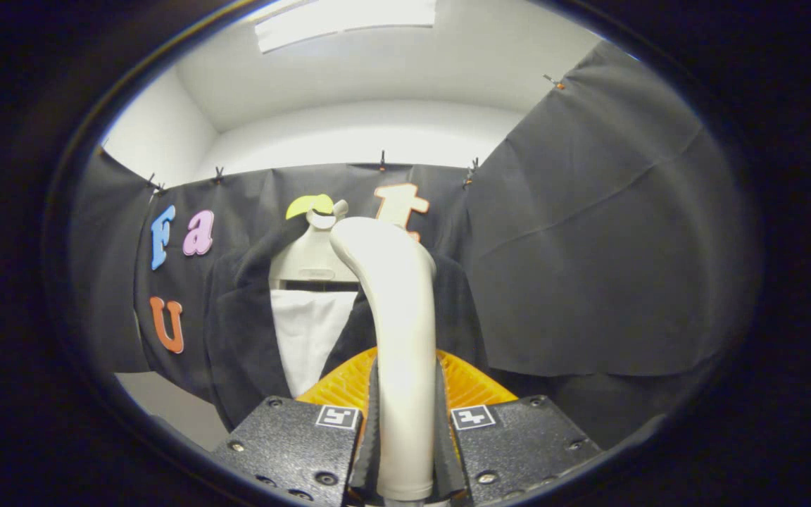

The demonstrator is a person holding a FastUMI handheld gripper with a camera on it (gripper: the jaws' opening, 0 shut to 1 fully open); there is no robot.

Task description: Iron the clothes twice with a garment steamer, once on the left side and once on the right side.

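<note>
My gripper (405, 436) is shut on the cream handle of the garment steamer (395, 310), which rises between the fingers and curves up to a rounded head. Beyond it a dark jacket (243, 331) hangs on a pale mannequin hanger (310, 257), open at the front over a white panel (307, 334). The steamer's head stands just right of the jacket's collar; I cannot tell whether it touches the cloth. Behind the handle an orange ribbed part (476, 384) fans out to both sides.
Black cloth (588, 246) forms the booth's back and right walls, pinned up with small clips. Above it are white walls and a ceiling light (346, 17). A pale surface (166, 401) shows below the cloth at the lower left.
</note>
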